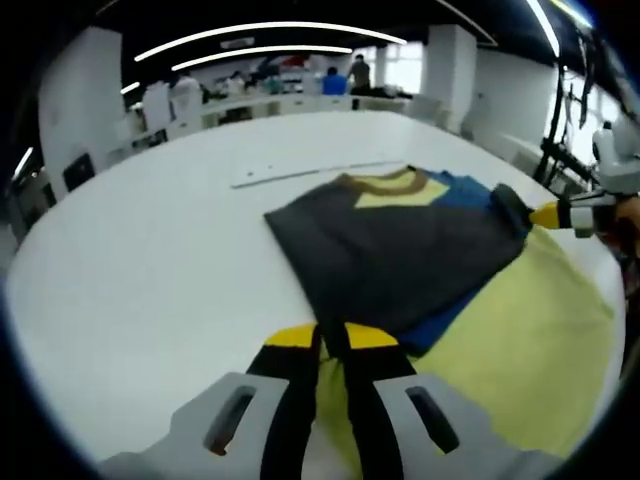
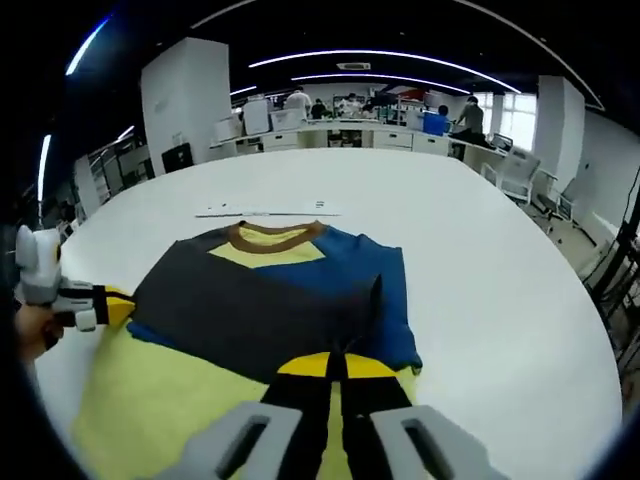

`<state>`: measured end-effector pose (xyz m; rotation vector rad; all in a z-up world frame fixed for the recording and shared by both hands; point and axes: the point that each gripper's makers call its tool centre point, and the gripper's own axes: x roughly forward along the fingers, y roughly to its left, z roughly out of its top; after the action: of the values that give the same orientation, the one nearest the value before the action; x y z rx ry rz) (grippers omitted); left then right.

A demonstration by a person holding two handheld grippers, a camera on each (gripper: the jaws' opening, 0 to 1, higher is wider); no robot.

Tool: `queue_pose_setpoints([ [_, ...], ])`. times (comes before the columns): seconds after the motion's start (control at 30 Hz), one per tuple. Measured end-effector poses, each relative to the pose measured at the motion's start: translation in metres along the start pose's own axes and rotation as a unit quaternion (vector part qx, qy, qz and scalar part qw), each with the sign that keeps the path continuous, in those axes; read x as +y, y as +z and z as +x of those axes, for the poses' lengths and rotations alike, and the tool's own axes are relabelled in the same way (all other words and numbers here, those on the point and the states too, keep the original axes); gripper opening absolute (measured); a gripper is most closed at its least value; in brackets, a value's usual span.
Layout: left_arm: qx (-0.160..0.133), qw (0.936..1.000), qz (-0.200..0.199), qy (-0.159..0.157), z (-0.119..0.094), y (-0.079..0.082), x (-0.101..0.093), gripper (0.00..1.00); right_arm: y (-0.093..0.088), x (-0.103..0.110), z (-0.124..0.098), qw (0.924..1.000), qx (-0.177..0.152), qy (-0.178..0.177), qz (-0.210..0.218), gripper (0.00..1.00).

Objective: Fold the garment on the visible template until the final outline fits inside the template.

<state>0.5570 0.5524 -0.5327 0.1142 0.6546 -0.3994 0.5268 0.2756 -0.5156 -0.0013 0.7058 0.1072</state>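
A T-shirt (image 1: 400,250) with dark grey, blue and pale yellow panels and a brown collar (image 1: 385,184) lies on the white table. Its dark grey part is folded over toward the collar. My left gripper (image 1: 331,337) is shut on the near edge of that dark fold. At the right, the right gripper (image 1: 540,214) pinches the fold's far corner. In the right gripper view the T-shirt (image 2: 270,300) lies straight ahead, and my right gripper (image 2: 335,366) is shut on the dark fold's edge. The left gripper (image 2: 118,308) holds the fold's left corner. Pale yellow material (image 2: 170,400) spreads below the fold; I cannot tell cloth from template.
A thin white strip (image 2: 265,212) lies on the table (image 2: 500,300) just beyond the collar. The table edge curves close on the right (image 2: 600,370). A hand (image 2: 30,335) holds the left gripper. Desks, chairs and people stand far behind.
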Motion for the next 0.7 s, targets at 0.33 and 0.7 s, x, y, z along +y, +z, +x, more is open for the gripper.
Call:
queue_pose_setpoints([
  [0.33,0.002,1.0000,-0.004,0.002,0.000,0.000,-0.001,0.07,-0.025,-0.005,-0.004,0.9996,0.029,-0.004,0.000,0.00],
  [0.7,0.000,0.9999,-0.015,0.002,-0.001,0.001,0.002,0.18,-0.026,-0.015,-0.007,0.9994,0.034,-0.008,0.004,0.16],
])
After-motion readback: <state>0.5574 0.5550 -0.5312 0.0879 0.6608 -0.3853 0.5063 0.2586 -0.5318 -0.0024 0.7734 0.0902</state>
